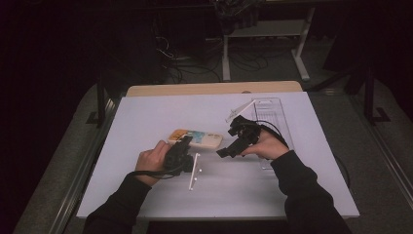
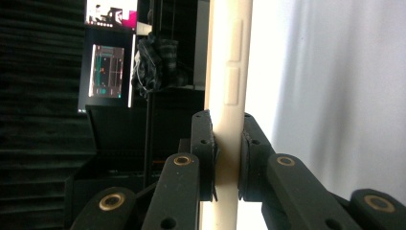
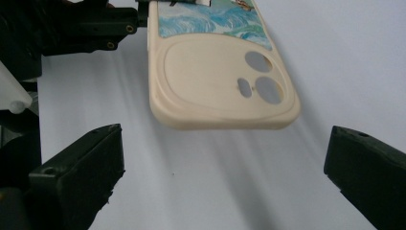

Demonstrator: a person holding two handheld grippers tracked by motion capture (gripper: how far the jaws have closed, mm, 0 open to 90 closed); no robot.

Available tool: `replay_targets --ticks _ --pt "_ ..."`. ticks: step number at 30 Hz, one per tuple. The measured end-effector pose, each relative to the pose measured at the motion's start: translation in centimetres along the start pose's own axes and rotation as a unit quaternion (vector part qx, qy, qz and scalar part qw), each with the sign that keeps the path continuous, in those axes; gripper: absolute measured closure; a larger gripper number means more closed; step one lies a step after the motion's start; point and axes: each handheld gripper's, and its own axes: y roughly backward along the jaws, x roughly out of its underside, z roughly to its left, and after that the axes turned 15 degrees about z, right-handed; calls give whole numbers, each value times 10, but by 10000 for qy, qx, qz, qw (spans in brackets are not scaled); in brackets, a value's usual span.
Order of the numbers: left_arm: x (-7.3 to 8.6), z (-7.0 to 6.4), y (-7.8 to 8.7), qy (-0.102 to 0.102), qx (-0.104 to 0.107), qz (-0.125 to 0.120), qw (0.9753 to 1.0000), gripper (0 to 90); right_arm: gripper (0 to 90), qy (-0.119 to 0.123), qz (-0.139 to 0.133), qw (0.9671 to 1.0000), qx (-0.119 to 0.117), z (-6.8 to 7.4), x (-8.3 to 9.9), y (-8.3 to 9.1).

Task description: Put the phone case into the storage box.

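Jaws: left gripper (image 2: 229,158) clamped on the phone case's (image 3: 210,62) edge, right gripper (image 3: 225,167) gaping wide before its camera end.

Case hangs just above the table (image 1: 146,117); I'd ease the right in level and centred before pinching.

Both forearms, in dark sleeves, come in from the bottom of the high view and angle inward over the table. The person's left hand (image 1: 152,161) wraps the black two-jaw left gripper (image 1: 185,141), which points forward and slightly right; its jaws are clamped on a thin cream edge. The right hand (image 1: 267,145) holds the black right gripper (image 1: 223,152) pointing leftward, its jaws spread wide apart with nothing between them.
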Motion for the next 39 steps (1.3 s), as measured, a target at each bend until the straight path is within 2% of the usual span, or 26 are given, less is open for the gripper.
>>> replay_targets --ticks 6,8,9,10,11,14,18,20,22,28,30,32,37,38,39 --pt "2 4 -2 293 233 85 9993 801 0 -59 48 10000 -6 1 0 1" --pt "2 3 -4 558 296 -39 9980 801 0 -10 62 10000 16 0 0 0" --pt "2 4 -4 574 352 -6 9977 801 0 -7 69 10000 29 0 0 0" --pt "3 7 -3 503 312 85 9982 801 0 -2 86 10000 35 0 0 -1" --pt "3 7 -3 514 337 100 9981 801 0 3 84 10000 34 0 0 -1" --pt "4 8 -4 661 472 103 9966 801 0 45 45 10000 71 0 0 -1" --pt "5 12 -5 929 644 100 9935 801 0 40 45 10000 78 0 0 -1" --pt "7 15 -5 1036 781 154 9914 801 0 73 59 9999 91 -1 0 -2" --pt "8 16 -6 1147 801 121 9901 801 0 34 67 10000 64 0 0 -3" --pt "10 21 -7 1584 1128 92 9809 801 0 45 84 9999 82 0 0 -4" --pt "10 23 -6 1615 1183 113 9797 801 0 41 79 9999 81 0 0 -4" --pt "11 25 -6 1687 1320 128 9767 801 0 54 72 9999 92 -1 0 -4" --pt "13 28 -8 1850 1498 152 9711 801 0 43 45 9999 95 -1 0 -3" --pt "14 29 -8 1926 1564 130 9686 801 0 48 42 9999 96 -1 0 -3" --pt "14 29 -9 1983 1585 101 9672 801 0 38 53 9999 85 -1 0 -3"
